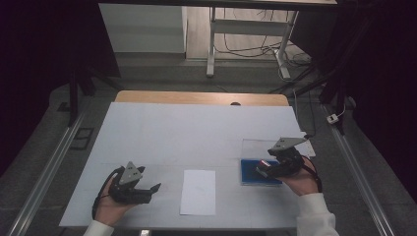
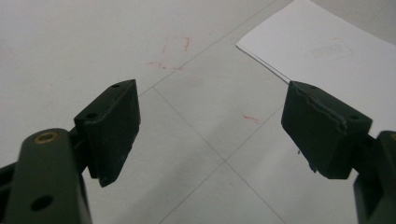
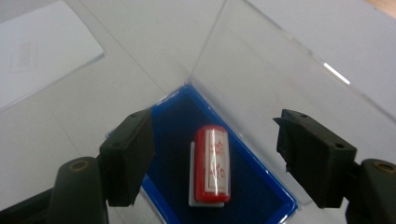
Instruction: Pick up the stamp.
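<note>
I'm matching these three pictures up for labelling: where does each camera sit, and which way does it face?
High view: above the person's side, facing forward and down on the table; forearms and hands show.
Left gripper view: on the left gripper, open jaws over the tabletop beside the paper.
Right gripper view: on the right gripper, open jaws around the red stamp on the blue pad.
All three views show the paper.

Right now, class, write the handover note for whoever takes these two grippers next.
Left gripper: open, nothing between its jaws, over bare table beside the white sheet.
Right gripper: open, jaws either side of the red stamp, not touching it.
Stamp lies on the blue pad in the clear open case.
Done: right gripper lined up.
Left: probably grip the stamp and lift it, perhaps to the sheet.
</note>
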